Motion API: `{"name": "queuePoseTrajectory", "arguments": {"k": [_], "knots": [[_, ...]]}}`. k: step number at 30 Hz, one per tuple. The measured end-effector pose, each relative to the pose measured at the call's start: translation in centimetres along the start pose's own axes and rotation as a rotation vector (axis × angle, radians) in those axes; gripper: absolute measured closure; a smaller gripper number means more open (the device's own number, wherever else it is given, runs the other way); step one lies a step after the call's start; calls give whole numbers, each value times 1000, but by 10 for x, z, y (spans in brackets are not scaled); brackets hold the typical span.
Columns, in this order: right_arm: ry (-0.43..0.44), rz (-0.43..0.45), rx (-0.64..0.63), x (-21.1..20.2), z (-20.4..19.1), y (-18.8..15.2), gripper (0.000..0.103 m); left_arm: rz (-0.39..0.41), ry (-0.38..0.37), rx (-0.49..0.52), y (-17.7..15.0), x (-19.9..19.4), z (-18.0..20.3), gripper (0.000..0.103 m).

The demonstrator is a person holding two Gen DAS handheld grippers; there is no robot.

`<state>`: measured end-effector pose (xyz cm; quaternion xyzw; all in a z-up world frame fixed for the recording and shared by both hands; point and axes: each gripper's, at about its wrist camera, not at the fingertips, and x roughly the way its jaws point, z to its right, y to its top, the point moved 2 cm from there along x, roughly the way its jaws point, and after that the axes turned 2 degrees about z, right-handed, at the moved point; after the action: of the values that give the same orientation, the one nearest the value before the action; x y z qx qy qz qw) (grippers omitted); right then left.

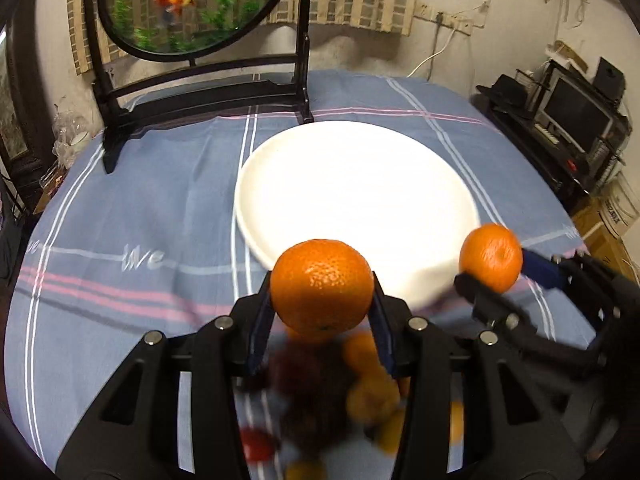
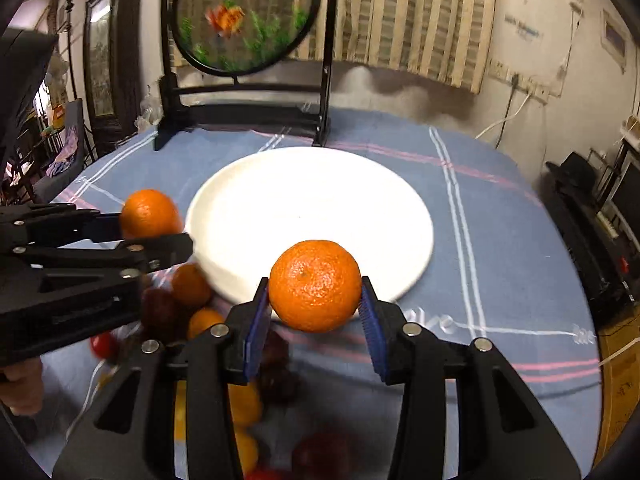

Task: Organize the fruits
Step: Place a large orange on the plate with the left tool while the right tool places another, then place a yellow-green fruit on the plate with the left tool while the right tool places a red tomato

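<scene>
Two grippers each pinch an orange above a table covered in a blue cloth with white and pink stripes. Left gripper has its blue pads pressed on both sides of one orange, held just over the near rim of a white plate. Right gripper clamps a second orange the same way, also above the plate's near edge. In the left view, the right gripper's orange hangs off to the right, beside the plate rim; in the right view, the left one's orange sits to the left of the plate. The plate itself holds no fruit. Below and behind the grippers, near the table's front, lies a blurred pile of fruit: more oranges, dark red pieces and small red ones. At the table's far end stands a black frame holding a round goldfish picture.
</scene>
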<state>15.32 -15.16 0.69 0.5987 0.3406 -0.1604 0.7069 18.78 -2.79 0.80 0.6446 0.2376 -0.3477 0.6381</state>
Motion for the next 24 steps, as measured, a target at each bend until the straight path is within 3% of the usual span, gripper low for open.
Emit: {"name": "queuePoseTrajectory", "arguments": {"k": [5, 6, 7, 8, 9, 11, 18, 24], "knots": [[-19, -89, -38, 36, 2, 7, 57, -62, -6, 4, 14, 43, 2, 58], [-28, -98, -52, 39, 1, 5, 42, -80, -12, -5, 15, 50, 2, 57], [-38, -101, -67, 41, 0, 5, 36, -89, -12, -12, 16, 53, 2, 57], [-59, -76, -79, 40, 0, 6, 35, -97, -18, -21, 15, 56, 2, 56], [-67, -52, -83, 36, 0, 7, 35, -98, -26, -24, 15, 57, 1, 48], [-68, -41, -80, 28, 3, 8, 35, -50, -9, -28, 14, 46, 0, 30], [-24, -10, -4, -27, 20, -15, 35, 72, 2, 6, -8, -21, -11, 22], [-4, -14, 56, -69, 23, -56, 35, 69, -3, 6, -54, -58, -23, 22]]}}
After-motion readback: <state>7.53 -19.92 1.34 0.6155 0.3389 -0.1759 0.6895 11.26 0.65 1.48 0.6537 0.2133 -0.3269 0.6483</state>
